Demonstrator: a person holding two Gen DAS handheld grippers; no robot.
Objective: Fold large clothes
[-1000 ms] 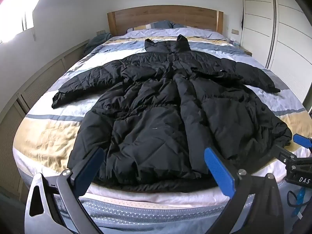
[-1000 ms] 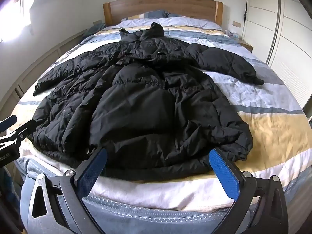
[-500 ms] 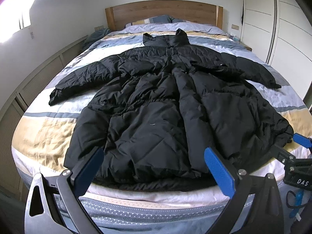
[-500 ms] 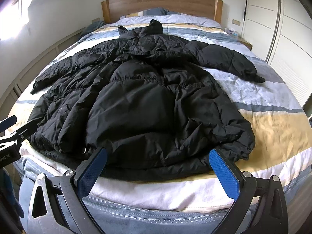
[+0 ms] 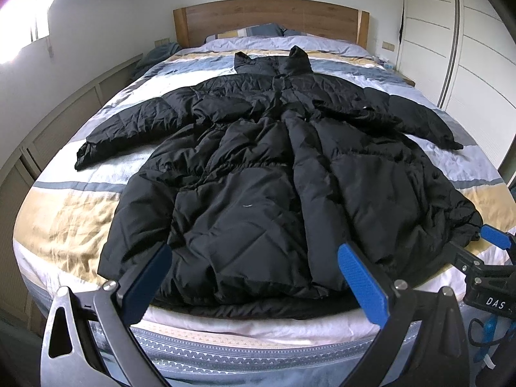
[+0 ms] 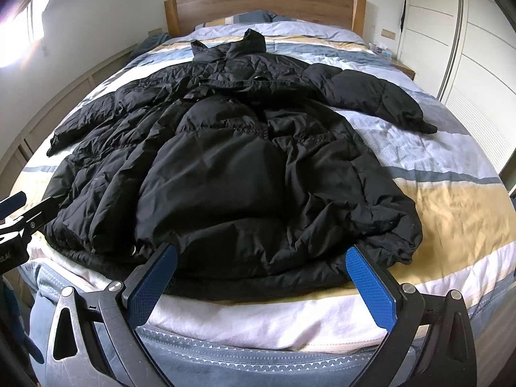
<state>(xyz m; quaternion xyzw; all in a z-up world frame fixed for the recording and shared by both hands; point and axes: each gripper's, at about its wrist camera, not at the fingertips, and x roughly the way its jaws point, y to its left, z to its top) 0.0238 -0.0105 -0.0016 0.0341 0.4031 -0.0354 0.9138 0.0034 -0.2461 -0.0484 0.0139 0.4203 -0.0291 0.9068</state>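
Coat (image 5: 274,174) lies spread flat on the bed (image 5: 64,213), collar at 12 o'clock, hem at 6, long axis running straight away from the left tongs (image 5: 254,271), which gape wide and empty just short of the hem. From the right view, the right tongs (image 6: 261,267) also stand wide, holding nothing, with the hem's corner (image 6: 403,238) at 1 o'clock; the right hand looks nearer that edge.

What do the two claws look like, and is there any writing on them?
Each claw has two bright blue textured pads on dark metal fingers with silver bolts: left claw, right claw. White letters "DAS" mark the right claw's black body, and a thin black cable loops below it.
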